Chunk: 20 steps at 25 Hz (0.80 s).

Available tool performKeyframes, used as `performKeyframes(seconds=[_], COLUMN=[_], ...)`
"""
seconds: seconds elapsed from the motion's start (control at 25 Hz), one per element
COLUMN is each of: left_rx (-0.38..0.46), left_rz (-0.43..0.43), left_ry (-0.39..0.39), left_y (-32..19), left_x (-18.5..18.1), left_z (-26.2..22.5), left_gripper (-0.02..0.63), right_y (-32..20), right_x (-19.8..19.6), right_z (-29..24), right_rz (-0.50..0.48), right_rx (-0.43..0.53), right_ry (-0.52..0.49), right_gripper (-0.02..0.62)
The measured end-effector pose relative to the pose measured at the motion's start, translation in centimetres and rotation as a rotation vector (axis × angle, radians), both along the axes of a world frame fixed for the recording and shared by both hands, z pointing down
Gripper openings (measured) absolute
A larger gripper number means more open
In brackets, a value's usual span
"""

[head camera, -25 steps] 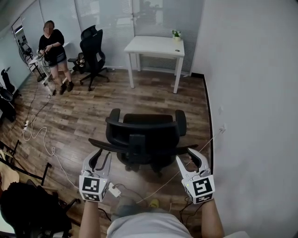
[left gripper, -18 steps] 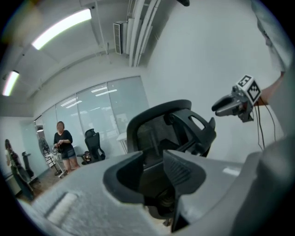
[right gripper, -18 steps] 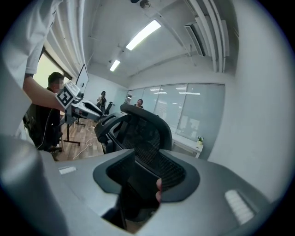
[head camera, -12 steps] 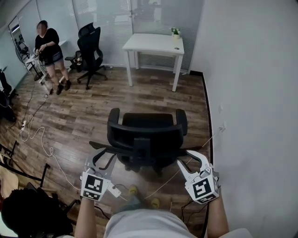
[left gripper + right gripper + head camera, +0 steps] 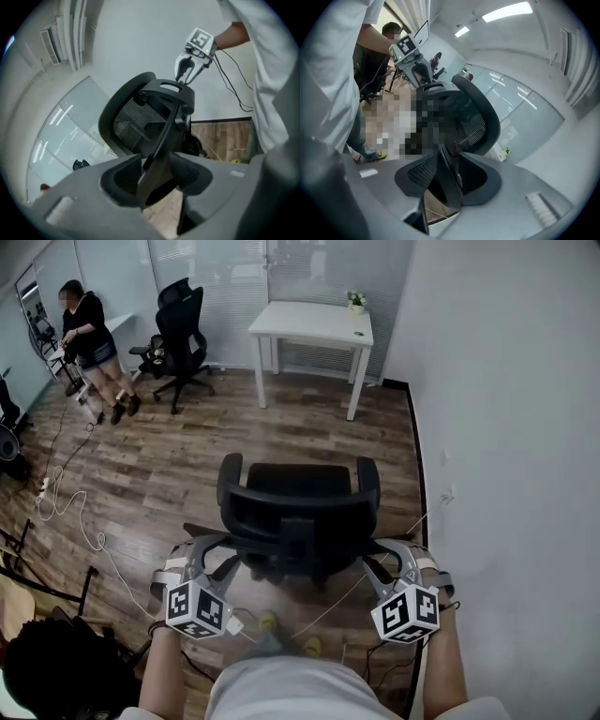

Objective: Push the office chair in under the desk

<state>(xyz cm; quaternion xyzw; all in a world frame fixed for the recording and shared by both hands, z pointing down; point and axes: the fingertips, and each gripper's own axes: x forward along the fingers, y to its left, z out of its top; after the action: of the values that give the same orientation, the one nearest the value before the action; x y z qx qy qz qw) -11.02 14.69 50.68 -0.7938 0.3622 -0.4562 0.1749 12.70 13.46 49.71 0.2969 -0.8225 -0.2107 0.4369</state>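
Step in hand: you are fitting jaws over the back bar of the office chair (image 5: 295,512). Left gripper (image 5: 208,557) just opening, right gripper (image 5: 394,559) apart, neither clamping. Next: closing, pushing toward the worktop (image 5: 309,334).

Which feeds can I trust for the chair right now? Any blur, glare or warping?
Head view: sharp, evenly lit, office chair and desk clear, slight bending at the edges. Left gripper view: strong fisheye, dark corners, the chair's frame bar near the lens is soft. Right gripper view: same fisheye, a mosaic patch covers part of the chair, ceiling lights glare at the top.
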Motion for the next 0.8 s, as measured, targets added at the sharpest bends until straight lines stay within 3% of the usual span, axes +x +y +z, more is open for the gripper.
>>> performKeyframes(seconds=[0.4,0.8], left_rx=[-0.053,-0.109], left_rz=[0.122,0.196], left_ry=[-0.195,-0.263], left_y=[-1.1,-2.1], left_x=[-1.4,-1.1], left_z=[1.3,2.5], left_gripper=[0.195,0.195], right_y=[-0.7,-1.2], right_x=[-1.6,-2.3], right_z=[1.2,2.4], right_rz=[-0.043,-0.084], right_rx=[-0.072,-0.167], right_ry=[0.148,0.247], right_gripper=[0.144,0.144])
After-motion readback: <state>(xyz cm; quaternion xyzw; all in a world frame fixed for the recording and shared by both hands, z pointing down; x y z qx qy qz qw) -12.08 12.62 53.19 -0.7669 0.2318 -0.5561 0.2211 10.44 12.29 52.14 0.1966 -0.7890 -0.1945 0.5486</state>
